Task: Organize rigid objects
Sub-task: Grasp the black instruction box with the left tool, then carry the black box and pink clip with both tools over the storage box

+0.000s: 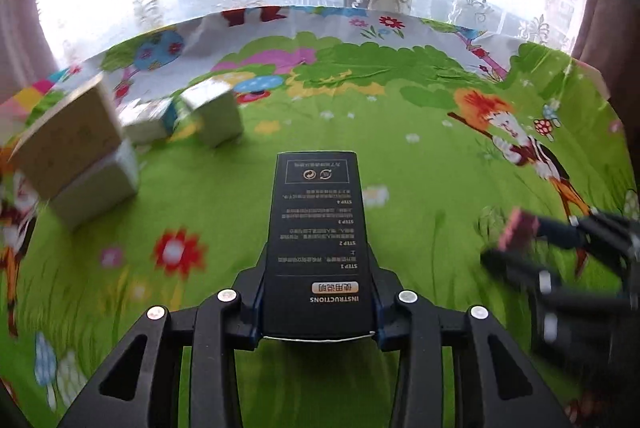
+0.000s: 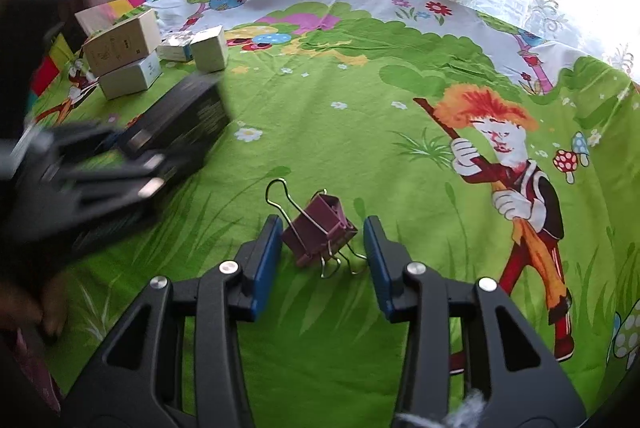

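My left gripper (image 1: pixel 318 308) is shut on a long black box (image 1: pixel 316 240) with printed instructions, held above the green cloth; in the right wrist view the box (image 2: pixel 184 120) and that gripper (image 2: pixel 152 172) are blurred at the left. My right gripper (image 2: pixel 323 260) is open, its blue pads on either side of a maroon binder clip (image 2: pixel 318 228) that lies on the cloth, apart from both pads. In the left wrist view the right gripper (image 1: pixel 516 244) and the clip (image 1: pixel 518 228) show blurred at the right.
A group of small boxes stands at the far left: a tan box (image 2: pixel 122 42) stacked on a white one (image 2: pixel 130 76), a flat box (image 2: pixel 176 46) and a white cube box (image 2: pixel 209 48). The cartoon tablecloth (image 2: pixel 360 116) ends at the window curtain behind.
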Available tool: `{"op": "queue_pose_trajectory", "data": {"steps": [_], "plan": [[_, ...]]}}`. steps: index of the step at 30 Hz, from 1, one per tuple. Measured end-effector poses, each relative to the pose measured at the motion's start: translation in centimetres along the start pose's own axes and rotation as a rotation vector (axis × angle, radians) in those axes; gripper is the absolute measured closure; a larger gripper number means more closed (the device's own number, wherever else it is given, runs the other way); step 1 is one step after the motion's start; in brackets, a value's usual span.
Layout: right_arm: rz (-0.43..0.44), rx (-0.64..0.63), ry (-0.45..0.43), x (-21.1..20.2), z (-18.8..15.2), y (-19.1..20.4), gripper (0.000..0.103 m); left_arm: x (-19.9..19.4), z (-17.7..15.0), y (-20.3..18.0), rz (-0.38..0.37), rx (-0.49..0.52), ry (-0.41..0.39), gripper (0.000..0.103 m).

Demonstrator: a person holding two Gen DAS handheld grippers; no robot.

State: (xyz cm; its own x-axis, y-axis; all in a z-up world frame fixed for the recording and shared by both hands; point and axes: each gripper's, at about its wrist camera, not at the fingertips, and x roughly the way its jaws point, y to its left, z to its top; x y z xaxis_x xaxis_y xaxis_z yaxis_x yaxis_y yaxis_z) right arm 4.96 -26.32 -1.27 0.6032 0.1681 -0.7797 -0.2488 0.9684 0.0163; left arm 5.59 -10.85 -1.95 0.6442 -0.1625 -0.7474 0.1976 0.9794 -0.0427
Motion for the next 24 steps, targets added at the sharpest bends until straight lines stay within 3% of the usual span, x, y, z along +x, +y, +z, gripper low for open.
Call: {"op": "queue_pose_trajectory", "data": {"steps": [3,8,10,15,24], "plan": [[-0.011,0.084,-0.081,-1.6,-0.2,-1.2,0.062,-1.7,-1.3,0.0,-0.024,-0.044,-0.043,0.063],[-0.109,0.195,-0.443,-8.7,-2.8,-1.7,0.062,-7.8,-1.3,-2.1,0.022,0.010,-0.284,0.063],[-0.159,0.210,-0.541,-11.0,-3.9,-1.1,0.062,-10.3,-0.8,-2.9,0.028,0.040,-0.316,0.063],[-0.255,0.179,-0.713,-16.8,-3.9,0.3,0.062,-16.5,0.2,-4.2,0.049,0.063,-0.517,0.063],[-0.343,0.164,-0.918,-23.6,-4.8,2.6,0.061,-22.1,-0.8,-4.5,0.079,0.111,-0.690,0.063]]}}
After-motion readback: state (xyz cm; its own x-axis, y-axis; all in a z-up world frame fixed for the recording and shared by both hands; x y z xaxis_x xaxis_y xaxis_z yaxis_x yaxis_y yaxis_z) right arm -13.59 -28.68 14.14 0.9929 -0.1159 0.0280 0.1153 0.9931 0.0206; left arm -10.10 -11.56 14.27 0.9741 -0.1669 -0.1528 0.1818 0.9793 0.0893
